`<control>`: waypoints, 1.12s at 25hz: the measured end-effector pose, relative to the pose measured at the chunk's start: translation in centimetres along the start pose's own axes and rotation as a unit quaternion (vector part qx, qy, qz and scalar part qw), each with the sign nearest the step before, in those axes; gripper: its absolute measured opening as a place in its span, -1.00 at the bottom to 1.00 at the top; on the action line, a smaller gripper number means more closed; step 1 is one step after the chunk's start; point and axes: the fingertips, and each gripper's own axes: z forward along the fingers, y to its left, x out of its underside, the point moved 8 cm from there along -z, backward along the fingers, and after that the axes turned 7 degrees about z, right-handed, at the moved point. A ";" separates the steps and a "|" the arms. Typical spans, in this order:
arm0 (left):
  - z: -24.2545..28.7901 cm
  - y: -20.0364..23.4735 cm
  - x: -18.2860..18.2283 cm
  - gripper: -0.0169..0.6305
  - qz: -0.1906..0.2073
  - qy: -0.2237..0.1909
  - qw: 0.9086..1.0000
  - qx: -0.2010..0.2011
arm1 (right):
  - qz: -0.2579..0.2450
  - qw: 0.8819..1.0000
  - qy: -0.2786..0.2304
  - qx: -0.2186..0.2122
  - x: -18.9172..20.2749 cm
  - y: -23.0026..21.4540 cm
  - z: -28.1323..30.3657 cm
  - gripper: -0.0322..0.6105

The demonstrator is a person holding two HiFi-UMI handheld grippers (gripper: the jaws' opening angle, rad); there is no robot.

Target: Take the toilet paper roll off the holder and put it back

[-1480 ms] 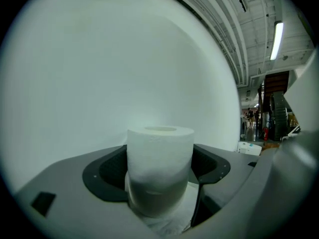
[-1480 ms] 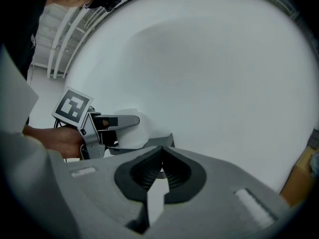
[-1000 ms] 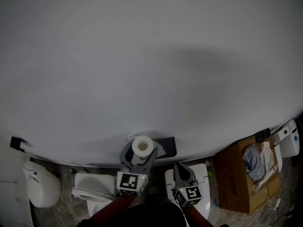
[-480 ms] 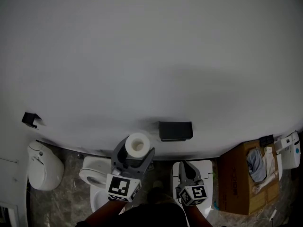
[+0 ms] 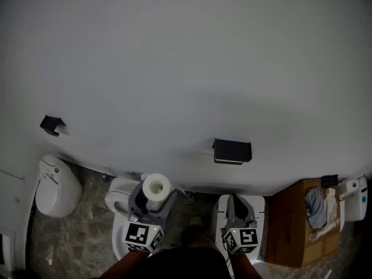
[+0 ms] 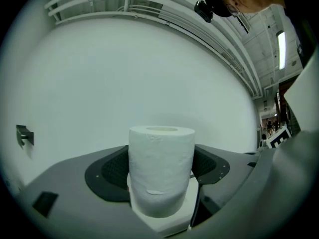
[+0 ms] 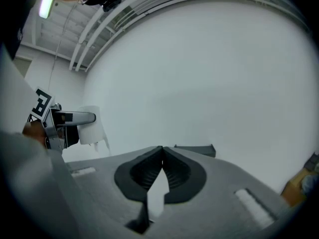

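Observation:
A white toilet paper roll [image 5: 156,186] stands upright between the jaws of my left gripper [image 5: 152,195], which is shut on it, low and left of the holder. The black holder [image 5: 232,151] sits bare on the white wall. In the left gripper view the roll [image 6: 161,168] fills the middle, with a dark pad on each side pressing on it. My right gripper [image 5: 237,209] hangs below the holder, shut and holding nothing. In the right gripper view the jaw tips [image 7: 162,152] touch, the holder [image 7: 195,150] lies just beyond them, and the roll [image 7: 92,126] shows at the left.
A small black hook [image 5: 52,124] is fixed to the wall at the far left. On the floor stand a white toilet [image 5: 120,203], a white rounded unit [image 5: 55,186], a white toilet seat [image 5: 256,205] under the right gripper and an open cardboard box [image 5: 293,222].
My left gripper has carried the roll down and to the left, away from the holder, which now shows bare. The right gripper has stayed shut below the holder.

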 end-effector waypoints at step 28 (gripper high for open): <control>15.8 -5.5 -1.8 0.18 0.018 -0.021 0.993 0.118 | -0.015 0.997 -0.010 0.071 -2.8 -6.2 4.0 -0.90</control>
